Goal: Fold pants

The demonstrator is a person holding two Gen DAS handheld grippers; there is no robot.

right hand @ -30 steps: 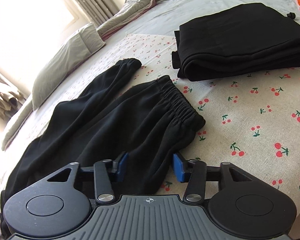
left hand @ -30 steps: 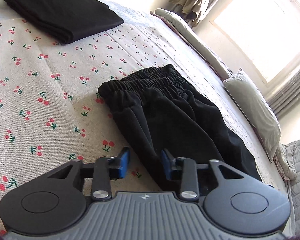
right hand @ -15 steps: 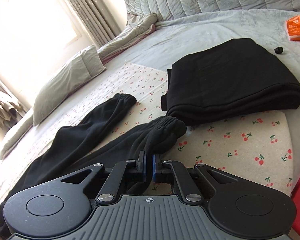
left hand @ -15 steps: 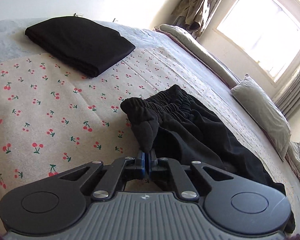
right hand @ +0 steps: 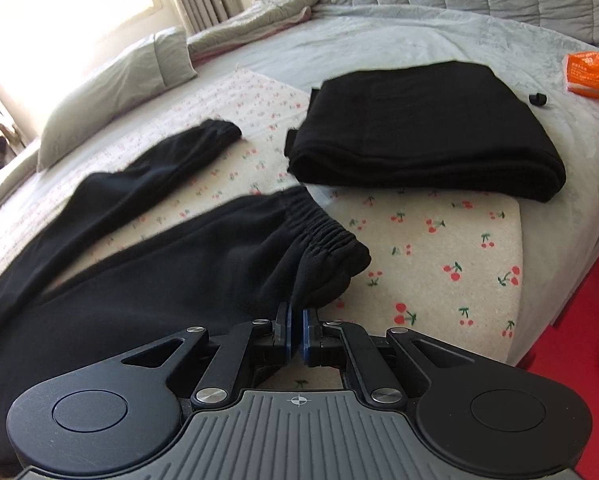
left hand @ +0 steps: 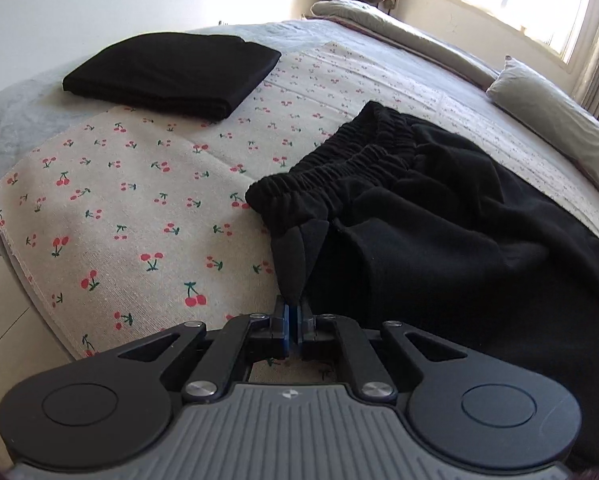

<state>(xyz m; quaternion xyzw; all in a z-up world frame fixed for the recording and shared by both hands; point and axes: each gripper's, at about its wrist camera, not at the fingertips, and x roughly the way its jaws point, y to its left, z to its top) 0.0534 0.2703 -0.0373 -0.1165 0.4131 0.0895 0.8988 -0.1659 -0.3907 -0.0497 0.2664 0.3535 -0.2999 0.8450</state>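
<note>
Black pants (left hand: 439, 232) with an elastic waistband lie on a cherry-print cloth (left hand: 131, 208) on the bed. My left gripper (left hand: 293, 322) is shut on a pinch of fabric just below the waistband corner. My right gripper (right hand: 296, 334) is shut on fabric of the pants (right hand: 179, 272) at the other waistband corner. One leg (right hand: 151, 168) stretches away toward the pillows; its cuff lies on the cloth.
A folded black garment (left hand: 175, 72) (right hand: 423, 132) lies at the cloth's far end. Grey pillows (left hand: 555, 120) (right hand: 115, 88) line the window side. An orange packet (right hand: 589, 76) and a small black clip (right hand: 537, 99) lie on the grey bedspread. The bed edge and red floor (right hand: 579, 320) are at right.
Both grippers were open over the pants a second ago; they closed on the waistband corners and have pulled back and up, with the fabric drawn taut.
</note>
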